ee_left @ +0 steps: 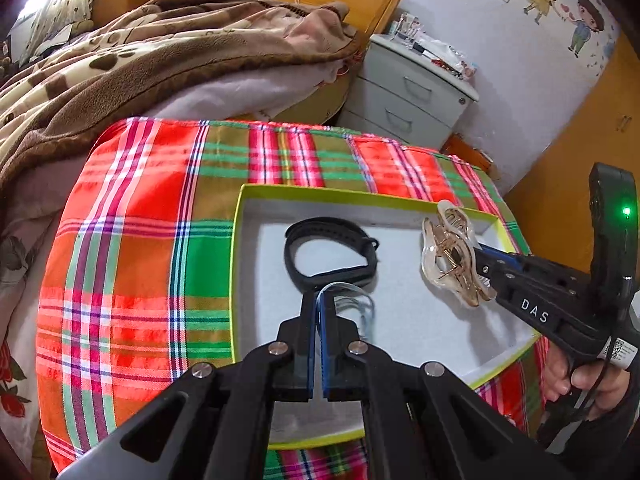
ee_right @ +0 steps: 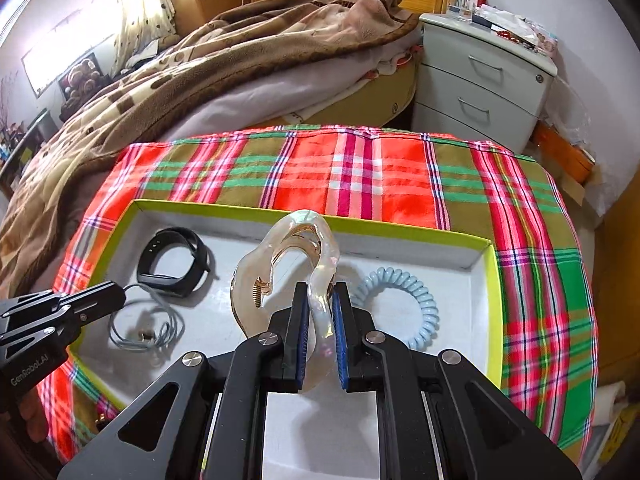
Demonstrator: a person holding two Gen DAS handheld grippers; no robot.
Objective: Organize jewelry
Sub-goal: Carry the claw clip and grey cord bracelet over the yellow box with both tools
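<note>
A white tray with a lime rim (ee_left: 240, 216) (ee_right: 490, 264) sits on the plaid cloth. In it lie a black wristband (ee_left: 320, 248) (ee_right: 172, 260), a thin grey cord necklace (ee_right: 148, 328) (ee_left: 352, 308) and a pale blue coil hair tie (ee_right: 404, 304). My right gripper (ee_right: 320, 300) (ee_left: 478, 262) is shut on a clear and gold hair claw clip (ee_right: 288, 264) (ee_left: 448, 260), held above the tray. My left gripper (ee_left: 319, 300) (ee_right: 116, 294) is shut on the grey cord at the tray's left side.
The tray rests on a table under a red, green and orange plaid cloth (ee_left: 140, 240) (ee_right: 360, 168). A bed with a brown blanket (ee_right: 200, 60) stands behind. A pale nightstand (ee_right: 480, 72) with clutter stands at the back right.
</note>
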